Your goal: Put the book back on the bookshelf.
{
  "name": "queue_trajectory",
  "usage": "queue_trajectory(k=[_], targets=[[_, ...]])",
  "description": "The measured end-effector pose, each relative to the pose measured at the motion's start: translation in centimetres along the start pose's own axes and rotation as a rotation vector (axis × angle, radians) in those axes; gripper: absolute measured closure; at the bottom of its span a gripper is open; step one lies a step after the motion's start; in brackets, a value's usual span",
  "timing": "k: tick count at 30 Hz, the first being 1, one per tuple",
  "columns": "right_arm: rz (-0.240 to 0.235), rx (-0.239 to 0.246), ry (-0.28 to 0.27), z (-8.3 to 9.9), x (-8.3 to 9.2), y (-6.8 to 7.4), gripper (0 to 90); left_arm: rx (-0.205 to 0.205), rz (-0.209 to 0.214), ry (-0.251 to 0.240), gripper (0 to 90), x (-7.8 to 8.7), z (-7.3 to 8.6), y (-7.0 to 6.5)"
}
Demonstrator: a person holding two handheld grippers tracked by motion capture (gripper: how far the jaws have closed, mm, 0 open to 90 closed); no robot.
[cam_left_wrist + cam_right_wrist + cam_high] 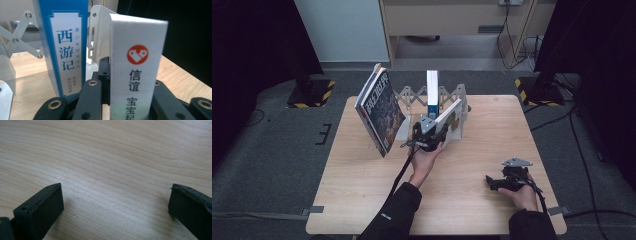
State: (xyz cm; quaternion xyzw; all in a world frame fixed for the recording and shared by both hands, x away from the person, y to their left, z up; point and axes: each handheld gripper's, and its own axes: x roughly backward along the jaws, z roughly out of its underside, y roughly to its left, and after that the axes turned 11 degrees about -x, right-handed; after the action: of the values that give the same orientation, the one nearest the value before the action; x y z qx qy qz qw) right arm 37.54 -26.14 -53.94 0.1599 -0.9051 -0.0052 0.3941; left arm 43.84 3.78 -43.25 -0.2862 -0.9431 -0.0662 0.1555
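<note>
Black jaws of the left gripper (130,100) clamp the white book (136,70) by its spine, just right of the blue book (62,47) upright in the rack (452,102). Near the table's (362,200) front right edge, well apart from the rack, the right gripper (115,207) rests with jaws wide apart over bare wood.

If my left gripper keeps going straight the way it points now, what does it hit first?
Probably the white bookend plate of the rack. The left gripper, shut on the white book, points at it, with the blue book standing just beside; depth is hard to judge.
</note>
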Motion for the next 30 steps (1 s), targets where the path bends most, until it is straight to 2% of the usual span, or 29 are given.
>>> queue_trajectory(k=[9, 14, 25, 30], targets=[[0.000, 0.000, 0.000, 0.0, 0.0, 0.0, 0.3, -0.020, -0.045, 0.020, 74.7, -1.1, 0.6, 0.0], [0.000, 0.001, 0.000, 0.0, 0.0, 0.0, 0.3, -0.025, -0.056, 0.029, 74.7, -1.7, 1.1, -0.2], [0.000, 0.001, 0.000, 0.0, 0.0, 0.0, 0.3, -0.028, -0.054, 0.063, 74.6, -2.7, 2.3, -0.5], [-0.001, 0.000, 0.000, 0.0, 0.0, 0.0, 0.3, -0.038, -0.057, 0.049, 74.4, -2.7, 3.0, -0.7]])
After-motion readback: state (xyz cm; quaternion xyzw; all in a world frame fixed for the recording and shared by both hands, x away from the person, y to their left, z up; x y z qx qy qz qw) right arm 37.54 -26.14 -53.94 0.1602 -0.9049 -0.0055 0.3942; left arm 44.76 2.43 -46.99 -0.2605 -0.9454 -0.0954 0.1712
